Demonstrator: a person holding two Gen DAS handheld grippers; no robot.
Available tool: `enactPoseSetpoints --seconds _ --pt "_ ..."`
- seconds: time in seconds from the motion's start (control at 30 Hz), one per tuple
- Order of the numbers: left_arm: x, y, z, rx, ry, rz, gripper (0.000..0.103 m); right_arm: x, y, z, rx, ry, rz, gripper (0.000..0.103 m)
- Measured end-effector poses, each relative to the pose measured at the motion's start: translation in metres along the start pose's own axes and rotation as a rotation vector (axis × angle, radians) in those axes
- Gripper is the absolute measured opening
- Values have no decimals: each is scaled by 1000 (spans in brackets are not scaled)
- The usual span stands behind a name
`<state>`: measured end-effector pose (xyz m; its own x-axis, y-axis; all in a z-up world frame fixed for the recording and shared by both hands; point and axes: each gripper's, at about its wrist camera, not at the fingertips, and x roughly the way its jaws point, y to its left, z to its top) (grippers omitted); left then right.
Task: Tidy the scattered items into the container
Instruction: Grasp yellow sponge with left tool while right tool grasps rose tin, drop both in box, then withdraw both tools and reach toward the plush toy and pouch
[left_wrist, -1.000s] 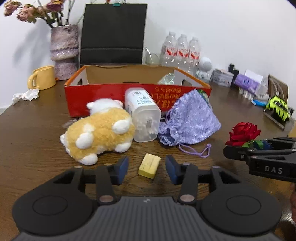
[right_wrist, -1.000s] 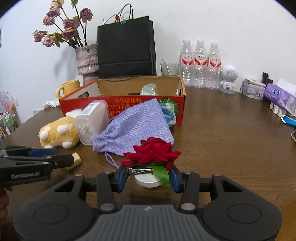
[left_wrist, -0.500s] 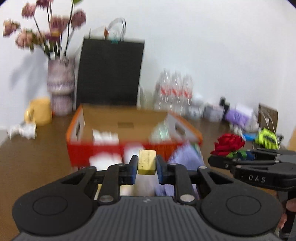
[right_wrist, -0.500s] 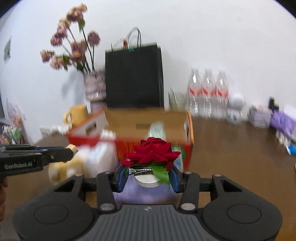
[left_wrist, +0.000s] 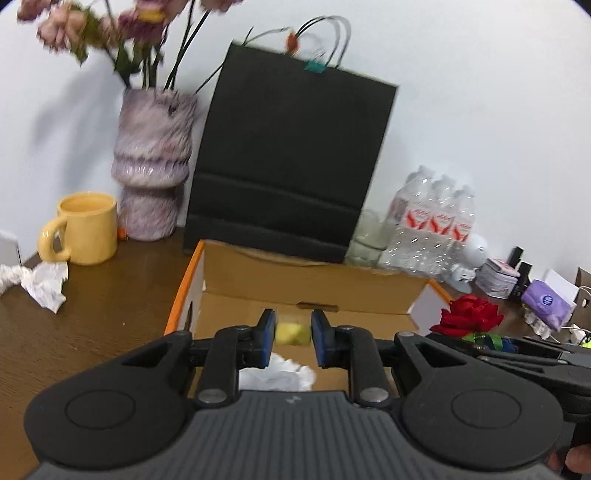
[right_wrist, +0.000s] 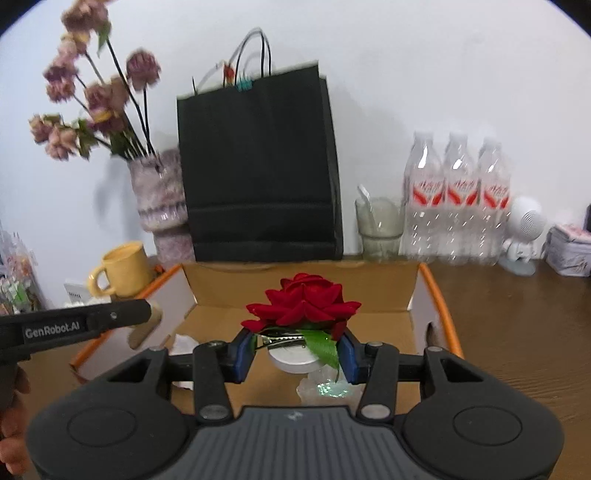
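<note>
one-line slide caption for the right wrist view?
Right tool holds a red rose clip over the open cardboard box, left tool alongside.

A blurred yellow block (left_wrist: 292, 333) sits between the left gripper's blue pads over the open cardboard box (left_wrist: 314, 280); a red rose (right_wrist: 303, 306) on a white base hangs above the box, at the block's 3 o'clock.
</note>
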<state>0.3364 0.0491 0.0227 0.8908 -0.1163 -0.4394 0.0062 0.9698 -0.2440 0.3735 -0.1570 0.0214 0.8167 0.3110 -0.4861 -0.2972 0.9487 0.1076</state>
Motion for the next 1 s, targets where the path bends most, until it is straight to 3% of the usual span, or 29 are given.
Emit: enactPoseSetpoints --seconds 0.13,0.17,0.2,0.23,0.27,0.3,1.0 --pt "10 4 -8 8 42 -9 24 18 1 -6 -24 52 -20 46" --pt "10 3 -8 9 45 -8 37 20 2 -7 -30 61 -25 48" --pt "9 1 -8 14 46 -3 64 20 3 -7 -36 68 -32 60" --pt "7 -1 -8 23 42 10 77 20 4 -8 -41 72 -38 70" --pt "5 -4 -8 37 34 27 97 17 4 -8 -45 70 -43 92" --pt "3 -8 -8 55 22 41 103 15 5 -7 -54 65 -47 102" --pt "-19 -13 -1 52 -4 41 103 -12 10 1 -79 25 -71 103"
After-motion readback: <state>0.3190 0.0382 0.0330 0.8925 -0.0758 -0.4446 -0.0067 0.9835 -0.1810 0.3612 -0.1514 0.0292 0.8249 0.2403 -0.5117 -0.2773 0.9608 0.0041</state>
